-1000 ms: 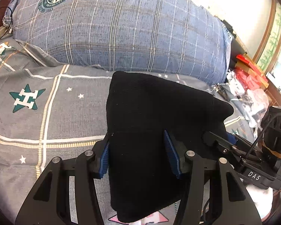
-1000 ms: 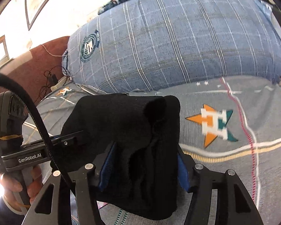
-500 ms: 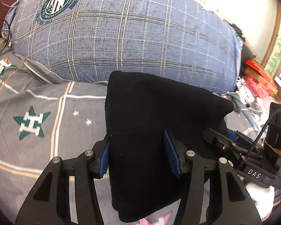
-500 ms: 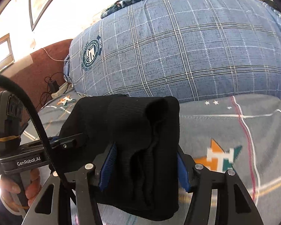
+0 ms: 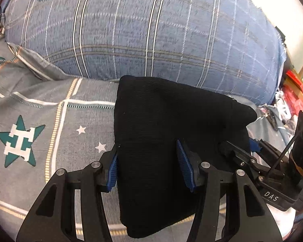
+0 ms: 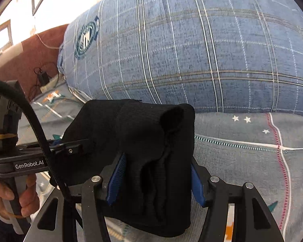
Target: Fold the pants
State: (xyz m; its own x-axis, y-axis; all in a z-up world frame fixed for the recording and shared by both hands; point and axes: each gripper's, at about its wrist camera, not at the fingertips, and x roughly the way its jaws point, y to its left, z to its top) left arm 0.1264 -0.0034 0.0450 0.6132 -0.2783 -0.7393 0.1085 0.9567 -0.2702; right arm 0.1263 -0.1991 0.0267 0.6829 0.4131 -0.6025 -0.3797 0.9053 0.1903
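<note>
The black pants are folded into a thick bundle and held up above the bed by both grippers. My left gripper is shut on the bundle's left part, its blue pads pressed into the cloth. My right gripper is shut on the right part of the pants, where bunched folds hang down between the pads. In the left wrist view the right gripper shows at the bundle's right side. In the right wrist view the left gripper shows at its left side.
A big blue plaid pillow lies close ahead and also fills the right wrist view. Under the bundle is the grey bedsheet with star prints. Red clutter sits past the bed's right side. A brown headboard stands at left.
Both grippers have carried the held bundle forward toward the plaid pillow, which now looms larger. The grips on the pants have not changed.
</note>
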